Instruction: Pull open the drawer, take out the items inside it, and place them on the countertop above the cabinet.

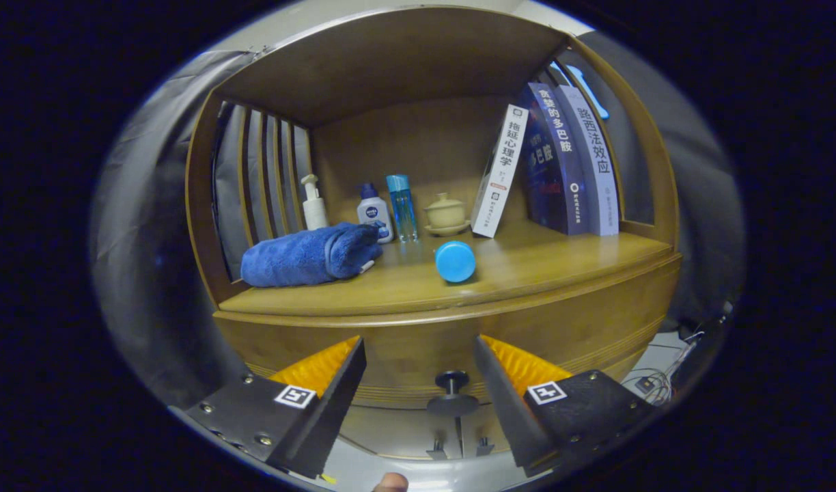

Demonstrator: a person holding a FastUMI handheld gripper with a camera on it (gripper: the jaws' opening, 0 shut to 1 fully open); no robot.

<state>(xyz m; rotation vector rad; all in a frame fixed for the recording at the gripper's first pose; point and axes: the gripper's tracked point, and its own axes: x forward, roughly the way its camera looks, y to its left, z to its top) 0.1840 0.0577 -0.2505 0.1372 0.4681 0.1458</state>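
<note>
Spread wide and gripping nothing, my claw (421, 372) is straddling the dark round drawer knob (452, 393), lining up to pull.

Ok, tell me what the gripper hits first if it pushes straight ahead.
Most likely the drawer knob, sitting between the open gripper fingers, with the drawer front just behind it. Depth is hard to judge.

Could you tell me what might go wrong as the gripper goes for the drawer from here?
The gripper is open, and the drawer knob sits between its fingers but nearer the right one, so closing could catch it off-centre and slip. The blue round container lies near the countertop's front edge; a hard pull might jolt it off. The leaning books could also topple.
</note>
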